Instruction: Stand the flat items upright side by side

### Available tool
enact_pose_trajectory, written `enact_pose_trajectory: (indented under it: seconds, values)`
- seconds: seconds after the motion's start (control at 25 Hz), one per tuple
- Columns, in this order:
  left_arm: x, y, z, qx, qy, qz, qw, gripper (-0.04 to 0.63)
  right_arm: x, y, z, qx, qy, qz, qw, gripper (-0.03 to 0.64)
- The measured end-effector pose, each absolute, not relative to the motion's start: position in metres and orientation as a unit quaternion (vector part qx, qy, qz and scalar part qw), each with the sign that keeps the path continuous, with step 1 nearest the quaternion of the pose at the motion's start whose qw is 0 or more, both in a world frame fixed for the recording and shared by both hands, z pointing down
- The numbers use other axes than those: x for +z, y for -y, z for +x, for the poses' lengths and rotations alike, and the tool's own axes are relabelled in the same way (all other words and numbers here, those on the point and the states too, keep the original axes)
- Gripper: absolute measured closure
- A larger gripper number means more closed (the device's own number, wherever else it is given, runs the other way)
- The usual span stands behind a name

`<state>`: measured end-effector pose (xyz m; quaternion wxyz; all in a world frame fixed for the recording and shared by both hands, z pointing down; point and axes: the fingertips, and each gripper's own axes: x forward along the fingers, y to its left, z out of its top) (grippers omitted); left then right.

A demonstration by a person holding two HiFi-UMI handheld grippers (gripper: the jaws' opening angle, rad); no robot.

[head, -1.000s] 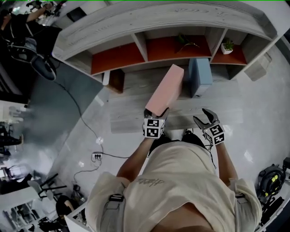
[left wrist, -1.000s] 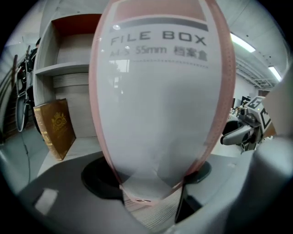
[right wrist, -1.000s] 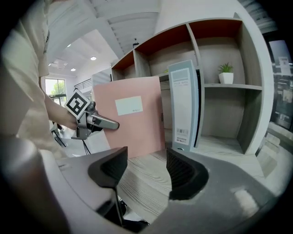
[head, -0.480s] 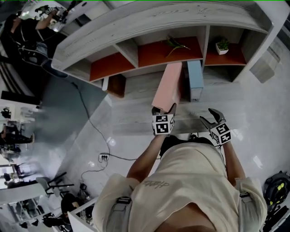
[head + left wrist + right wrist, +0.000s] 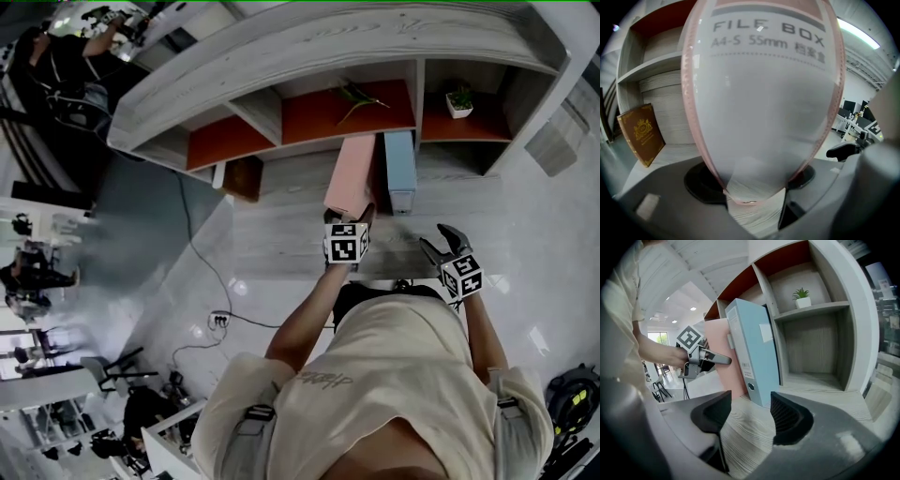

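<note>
Tongs check: L gripper (image 5: 354, 220) clamped on the pink box (image 5: 351, 181), jaws just been closing w/ the box between them. Box is upright at the ledge (image 5: 281, 234), just beside the blue binder (image 5: 400, 173), on its left in head view; touching or not, can't tell. R gripper (image 5: 750, 404) released, jaws apart, only bare wood between them, nr the binder. Brown book (image 5: 642, 133) leans further left.

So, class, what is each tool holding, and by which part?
Left tool holds the pink file box by its near narrow end, jaws just closing further. Right tool holds nothing.
</note>
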<state>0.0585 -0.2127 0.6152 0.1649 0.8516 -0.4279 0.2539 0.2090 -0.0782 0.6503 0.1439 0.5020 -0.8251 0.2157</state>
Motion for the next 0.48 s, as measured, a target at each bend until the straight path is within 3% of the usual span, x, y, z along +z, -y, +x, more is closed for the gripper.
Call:
enact_pose_trajectory:
  seconds: [0.48]
  values:
    - [0.615, 0.234, 0.084, 0.271, 0.365, 0.873, 0.174, 0.228, 0.657, 0.101, 0.223, 0.232, 0.828, 0.495, 0.125, 0.364]
